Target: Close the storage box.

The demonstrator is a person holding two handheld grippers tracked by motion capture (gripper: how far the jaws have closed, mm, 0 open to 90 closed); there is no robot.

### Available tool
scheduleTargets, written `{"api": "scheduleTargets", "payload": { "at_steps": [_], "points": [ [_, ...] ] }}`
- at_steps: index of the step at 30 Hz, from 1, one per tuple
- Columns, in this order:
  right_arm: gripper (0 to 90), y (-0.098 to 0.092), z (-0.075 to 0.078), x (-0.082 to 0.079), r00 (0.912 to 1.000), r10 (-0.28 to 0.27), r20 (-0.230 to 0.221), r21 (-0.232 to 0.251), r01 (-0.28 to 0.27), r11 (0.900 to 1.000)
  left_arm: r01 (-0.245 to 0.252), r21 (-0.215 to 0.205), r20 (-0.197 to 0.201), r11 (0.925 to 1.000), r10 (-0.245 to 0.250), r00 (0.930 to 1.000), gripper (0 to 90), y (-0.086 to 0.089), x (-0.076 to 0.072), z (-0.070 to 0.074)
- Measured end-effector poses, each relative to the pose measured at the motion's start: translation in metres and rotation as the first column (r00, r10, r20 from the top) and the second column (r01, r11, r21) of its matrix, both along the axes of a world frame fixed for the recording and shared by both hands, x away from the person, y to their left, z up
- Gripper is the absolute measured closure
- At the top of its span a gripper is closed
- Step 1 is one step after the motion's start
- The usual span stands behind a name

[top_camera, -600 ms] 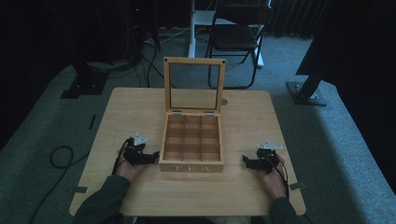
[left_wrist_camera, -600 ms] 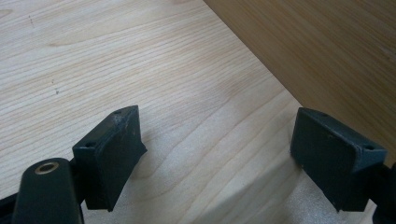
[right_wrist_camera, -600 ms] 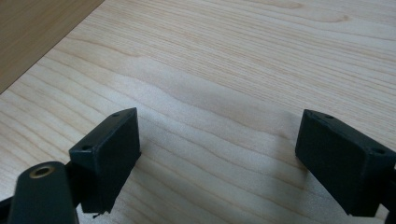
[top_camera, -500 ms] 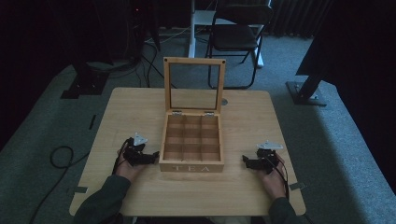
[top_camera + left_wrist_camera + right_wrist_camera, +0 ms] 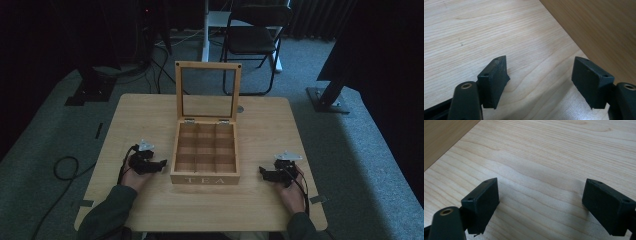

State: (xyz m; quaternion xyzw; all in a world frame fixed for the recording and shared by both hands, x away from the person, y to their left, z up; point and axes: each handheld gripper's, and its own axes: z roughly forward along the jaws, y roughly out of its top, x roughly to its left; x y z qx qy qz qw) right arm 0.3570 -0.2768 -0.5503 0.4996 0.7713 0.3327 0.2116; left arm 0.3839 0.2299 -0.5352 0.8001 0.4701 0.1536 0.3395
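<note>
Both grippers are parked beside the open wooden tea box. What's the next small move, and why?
Probably bring the left gripper up and back toward the raised glass-paned lid to close it. The wooden tea box shows bare compartments, both grippers, the right gripper too, stand open and hold nothing, and the light wooden table offers nothing else within reach.

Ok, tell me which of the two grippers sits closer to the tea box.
The left gripper: its tips almost reach the left wall of the tea box, while the right gripper leaves a clear strip of bare table before the box.

"TEA" stands on the wooden box's point(image 5: 205, 179) front wall.
</note>
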Motion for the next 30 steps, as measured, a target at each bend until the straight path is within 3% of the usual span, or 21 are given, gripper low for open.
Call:
{"api": "scheduleTargets", "payload": {
  "at_steps": [16, 18, 30],
  "points": [
    [13.5, 0.0, 0.0, 0.0, 1.0, 0.0, 0.001, 0.0, 0.0, 1.0, -0.018, -0.025, 0.047, 0.9995, 0.019, 0.9987, 34.2, 0.004, 0.011, 0.033],
    [13.5, 0.0, 0.0, 0.0, 1.0, 0.0, 0.001, 0.0, 0.0, 1.0, -0.014, -0.036, 0.058, 0.9992, 0.016, 0.9982, 34.3, 0.003, 0.015, 0.042],
    [13.5, 0.0, 0.0, 0.0, 1.0, 0.0, 0.001, 0.0, 0.0, 1.0, 0.005, -0.009, 0.111, 0.9999, -0.004, 0.9939, 34.5, -0.005, 0.035, 0.071]
  ]
}}
